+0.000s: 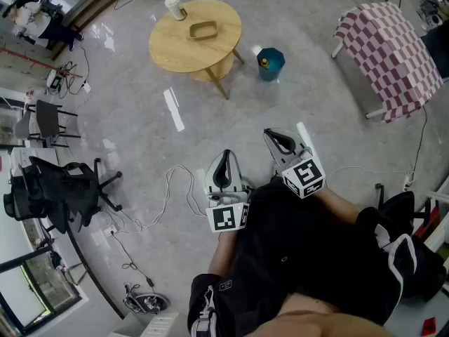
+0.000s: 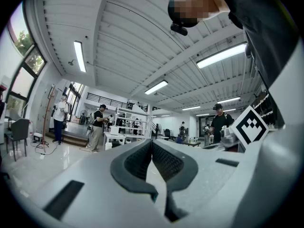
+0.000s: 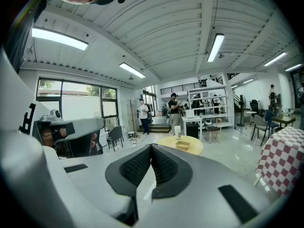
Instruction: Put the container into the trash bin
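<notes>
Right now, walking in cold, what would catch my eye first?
The round pale-wood table at the top of the head view, carrying a shallow tan container and a white paper cup. A teal trash bin stands on the floor right of it; a pink-and-white checked cloth shows far right.

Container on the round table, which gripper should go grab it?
Probably right: the right gripper looks straight at the container on the table; the left gripper points elsewhere. Both are shut and far off.

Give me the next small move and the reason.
Probably walk toward the round table: the container lies on it untouched, well ahead of the left gripper and right gripper, both shut and empty.
</notes>
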{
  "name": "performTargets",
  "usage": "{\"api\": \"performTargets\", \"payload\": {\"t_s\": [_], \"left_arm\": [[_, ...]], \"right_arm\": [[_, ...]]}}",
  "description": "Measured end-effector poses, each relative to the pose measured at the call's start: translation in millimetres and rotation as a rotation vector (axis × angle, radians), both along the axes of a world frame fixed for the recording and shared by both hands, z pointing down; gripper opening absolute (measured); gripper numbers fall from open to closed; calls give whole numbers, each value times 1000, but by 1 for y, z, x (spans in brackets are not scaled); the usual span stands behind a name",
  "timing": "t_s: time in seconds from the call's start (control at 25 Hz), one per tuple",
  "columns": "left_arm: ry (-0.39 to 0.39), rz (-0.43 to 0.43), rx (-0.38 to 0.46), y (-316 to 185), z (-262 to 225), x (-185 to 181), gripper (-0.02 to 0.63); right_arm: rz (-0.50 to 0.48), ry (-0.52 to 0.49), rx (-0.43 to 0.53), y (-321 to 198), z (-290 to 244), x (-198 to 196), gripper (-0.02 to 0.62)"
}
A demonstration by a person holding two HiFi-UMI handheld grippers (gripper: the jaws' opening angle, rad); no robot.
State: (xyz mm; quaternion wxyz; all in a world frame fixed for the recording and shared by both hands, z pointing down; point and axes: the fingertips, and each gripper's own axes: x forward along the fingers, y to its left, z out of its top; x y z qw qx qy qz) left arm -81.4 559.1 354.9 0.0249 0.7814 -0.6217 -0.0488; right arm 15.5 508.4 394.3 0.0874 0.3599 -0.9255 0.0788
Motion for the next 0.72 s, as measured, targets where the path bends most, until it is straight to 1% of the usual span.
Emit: {"api": "performTargets", "payload": {"t_s": [0.44, 0.72], "left_arm": [[-8, 3, -1, -2, 2, 13, 11], [-14, -2, 0, -6, 2, 31, 11]], "right_arm": [[-2, 1, 8, -1, 2, 11, 26], [-5, -45, -1, -8, -2, 27, 26]]}}
